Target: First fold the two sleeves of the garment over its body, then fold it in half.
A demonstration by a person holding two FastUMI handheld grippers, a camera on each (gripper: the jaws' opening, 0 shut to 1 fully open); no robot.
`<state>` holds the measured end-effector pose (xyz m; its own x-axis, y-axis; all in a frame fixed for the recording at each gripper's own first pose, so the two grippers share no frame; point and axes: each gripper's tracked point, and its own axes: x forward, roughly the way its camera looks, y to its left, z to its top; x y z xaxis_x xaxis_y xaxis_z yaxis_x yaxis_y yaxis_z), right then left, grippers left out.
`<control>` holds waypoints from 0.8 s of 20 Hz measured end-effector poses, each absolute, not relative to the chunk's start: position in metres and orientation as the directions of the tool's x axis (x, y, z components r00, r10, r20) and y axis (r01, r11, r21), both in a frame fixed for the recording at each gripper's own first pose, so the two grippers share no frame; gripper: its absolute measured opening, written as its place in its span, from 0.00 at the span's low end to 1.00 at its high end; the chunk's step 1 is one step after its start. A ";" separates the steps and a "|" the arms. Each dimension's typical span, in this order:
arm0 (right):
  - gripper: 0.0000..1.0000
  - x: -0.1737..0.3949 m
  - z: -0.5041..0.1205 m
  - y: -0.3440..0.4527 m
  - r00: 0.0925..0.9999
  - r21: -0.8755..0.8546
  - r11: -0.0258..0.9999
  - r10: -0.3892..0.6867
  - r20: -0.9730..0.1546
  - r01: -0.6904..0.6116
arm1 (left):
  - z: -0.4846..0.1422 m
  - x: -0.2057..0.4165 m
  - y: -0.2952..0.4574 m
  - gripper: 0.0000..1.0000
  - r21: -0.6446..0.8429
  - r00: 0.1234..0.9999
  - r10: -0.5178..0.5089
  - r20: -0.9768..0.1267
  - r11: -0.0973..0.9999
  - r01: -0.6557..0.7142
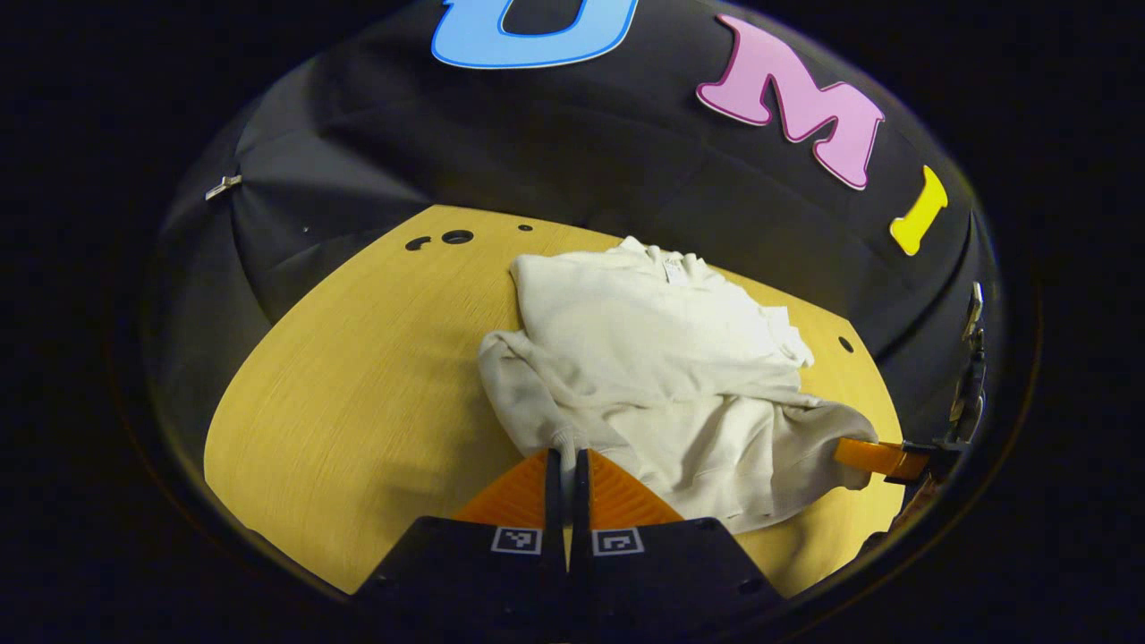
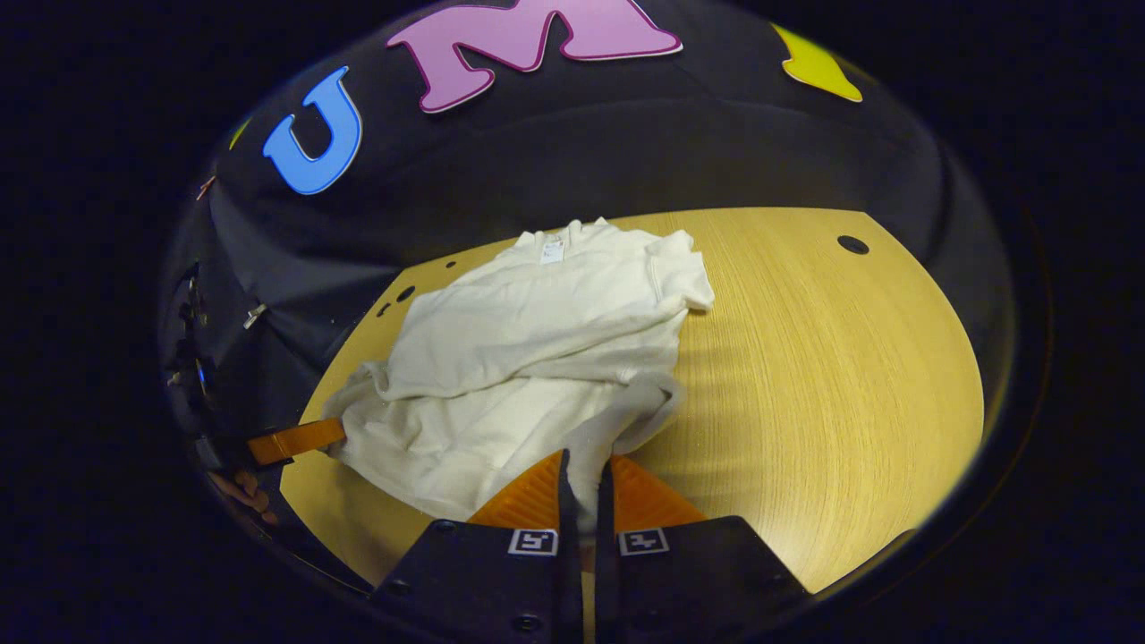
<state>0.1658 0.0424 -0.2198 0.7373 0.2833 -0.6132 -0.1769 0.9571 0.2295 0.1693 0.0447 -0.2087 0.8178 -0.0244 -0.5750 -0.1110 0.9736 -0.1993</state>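
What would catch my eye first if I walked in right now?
A rumpled white garment lies mid-table on the yellow wooden table. The right hand-held gripper and left hand-held gripper each pinch its near hem, one at either lower corner.

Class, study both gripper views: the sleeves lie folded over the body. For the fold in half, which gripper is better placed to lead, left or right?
Neither clearly: it looks like a two-gripper move. The left gripper and right gripper are each shut on the near hem of the garment, at opposite corners, ready to carry it toward the collar together.
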 end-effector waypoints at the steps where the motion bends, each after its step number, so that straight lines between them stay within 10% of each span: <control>1: 0.10 0.176 -0.211 0.045 0.747 0.243 0.953 0.296 -0.595 -0.184 | -0.199 0.177 0.042 0.06 -0.212 0.826 -0.031 -0.562 0.971 -0.108; 16: 0.10 0.345 -0.127 0.041 0.861 0.230 0.950 0.292 -0.417 -0.211 | -0.084 0.334 0.042 0.06 -0.181 0.925 -0.053 -0.376 0.983 -0.018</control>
<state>0.3451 0.0409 -0.1271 0.8609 0.2920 -0.4167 -0.2111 0.9501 0.2297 0.3342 0.0423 -0.0841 0.9251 -0.0526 -0.3761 -0.0176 0.9834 -0.1808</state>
